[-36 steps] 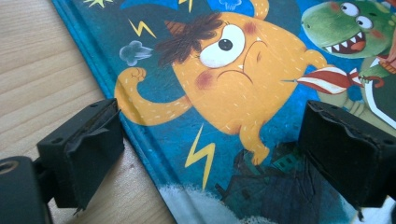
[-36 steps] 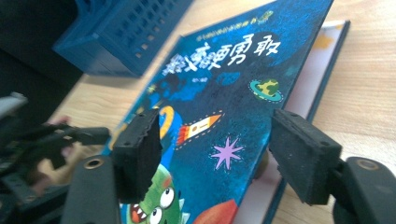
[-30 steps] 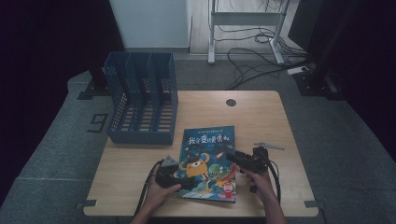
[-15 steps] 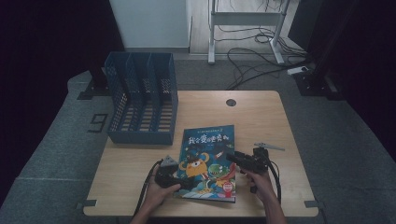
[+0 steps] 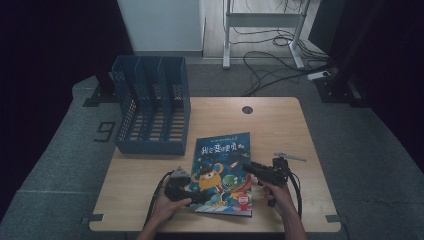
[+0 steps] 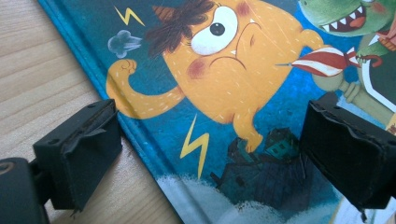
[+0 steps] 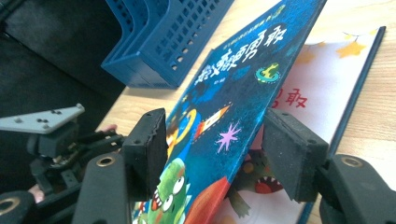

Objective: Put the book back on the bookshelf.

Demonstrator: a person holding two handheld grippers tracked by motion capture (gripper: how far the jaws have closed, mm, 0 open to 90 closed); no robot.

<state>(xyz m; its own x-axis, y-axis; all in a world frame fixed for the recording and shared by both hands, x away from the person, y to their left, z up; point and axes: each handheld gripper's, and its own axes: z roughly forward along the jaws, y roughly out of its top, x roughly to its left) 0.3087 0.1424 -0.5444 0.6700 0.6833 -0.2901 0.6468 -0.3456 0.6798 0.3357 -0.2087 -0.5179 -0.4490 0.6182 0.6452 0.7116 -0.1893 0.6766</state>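
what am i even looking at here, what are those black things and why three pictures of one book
A person sits at a wooden table and holds a hand tool with two black jaws in each hand: the left gripper and the right gripper. One camera looks down from above; the other two ride on the grippers, so you see their jaws up close. On the table lie a picture book and a blue file rack. The right gripper's jaws straddle the book's lifted front cover, with gaps on both sides. The left gripper's jaws stand open over the book's spine edge.
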